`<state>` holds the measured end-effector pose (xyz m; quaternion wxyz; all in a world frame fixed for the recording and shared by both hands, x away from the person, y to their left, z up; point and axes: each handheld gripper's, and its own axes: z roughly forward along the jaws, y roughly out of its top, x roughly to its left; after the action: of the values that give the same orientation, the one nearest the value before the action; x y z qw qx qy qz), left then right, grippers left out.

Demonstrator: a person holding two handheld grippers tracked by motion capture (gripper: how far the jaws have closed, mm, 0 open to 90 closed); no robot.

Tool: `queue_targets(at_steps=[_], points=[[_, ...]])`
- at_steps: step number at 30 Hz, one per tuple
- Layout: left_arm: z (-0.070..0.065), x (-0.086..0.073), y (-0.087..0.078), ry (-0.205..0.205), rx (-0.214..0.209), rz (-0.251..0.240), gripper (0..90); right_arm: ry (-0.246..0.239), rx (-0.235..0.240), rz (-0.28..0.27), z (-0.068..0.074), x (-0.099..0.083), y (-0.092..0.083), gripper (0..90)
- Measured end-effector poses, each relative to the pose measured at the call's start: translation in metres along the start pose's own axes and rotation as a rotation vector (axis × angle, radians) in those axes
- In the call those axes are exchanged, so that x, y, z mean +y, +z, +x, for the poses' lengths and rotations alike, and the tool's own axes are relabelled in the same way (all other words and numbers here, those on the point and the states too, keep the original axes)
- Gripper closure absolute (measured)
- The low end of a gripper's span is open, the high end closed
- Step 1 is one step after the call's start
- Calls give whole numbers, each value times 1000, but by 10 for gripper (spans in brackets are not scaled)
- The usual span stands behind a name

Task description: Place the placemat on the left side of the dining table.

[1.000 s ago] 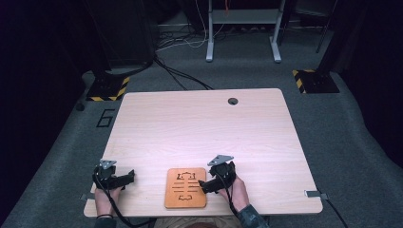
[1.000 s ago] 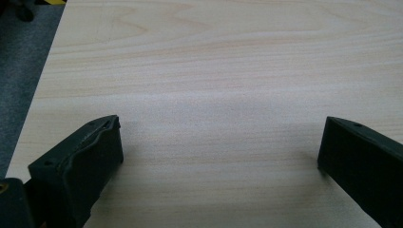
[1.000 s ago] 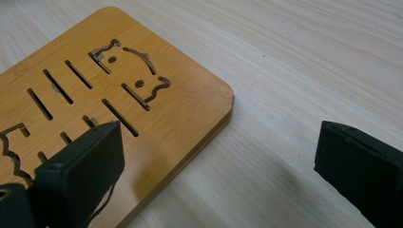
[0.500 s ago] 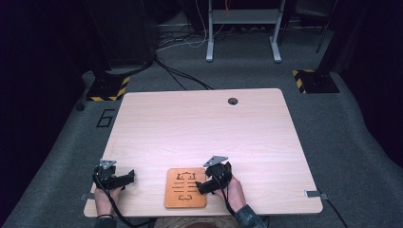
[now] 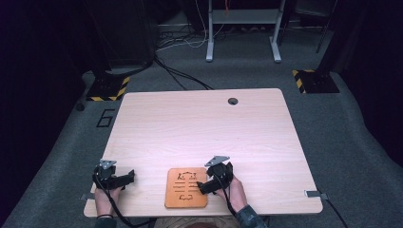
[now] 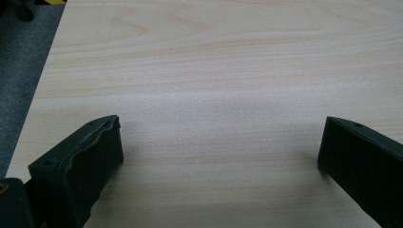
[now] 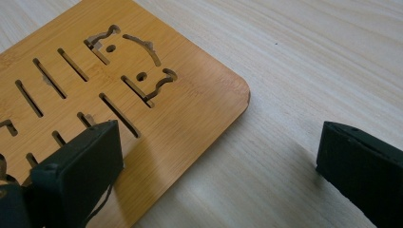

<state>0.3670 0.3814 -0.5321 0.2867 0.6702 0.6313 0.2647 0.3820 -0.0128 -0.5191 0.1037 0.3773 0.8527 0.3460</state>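
- Lower centre of the high view: an orange-brown wooden board (image 5: 187, 188) is lying flat on the desk (image 5: 204, 128), close to the near edge and between the two grippers.
- Board, appearance: bamboo-like grain is showing on a thin rectangle with rounded corners, pierced by rows of narrow slots and a few curved cut-outs with small round holes (image 7: 138, 76). It looks rigid and light, though being so flat it is likely offering little edge to grip.
- Right hand-held gripper (image 5: 212, 179): it is sitting at the board's right edge, held in a hand. Its jaws are standing wide apart and are holding nothing; in the right gripper view one jaw is hanging over the board's surface, the other over bare desk beyond the rounded corner.
- Left hand-held gripper (image 5: 115, 178): it is waiting at the lower left of the high view, well apart from the board, jaws spread and empty over plain desk.
- Progress, as a judgement: the work is only beginning. The approach is looking nearly complete; closing on the edge, lifting and placing are all remaining.
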Motion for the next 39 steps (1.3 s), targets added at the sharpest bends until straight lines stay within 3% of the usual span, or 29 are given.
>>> queue_targets(at_steps=[6, 14, 21, 39], points=[[0, 0, 0, 0, 0, 0, 8, 25, 22, 15, -5, -4, -3, 6], [0, 0, 0, 0, 0, 0, 8, 10, 28, 13, -10, -7, -5, 0], [0, 0, 0, 0, 0, 0, 8, 6, 34, -27, -13, -13, -7, 0], [0, 0, 0, -1, 1, 0, 9, -12, 9, -25, -26, -22, -15, 0]])
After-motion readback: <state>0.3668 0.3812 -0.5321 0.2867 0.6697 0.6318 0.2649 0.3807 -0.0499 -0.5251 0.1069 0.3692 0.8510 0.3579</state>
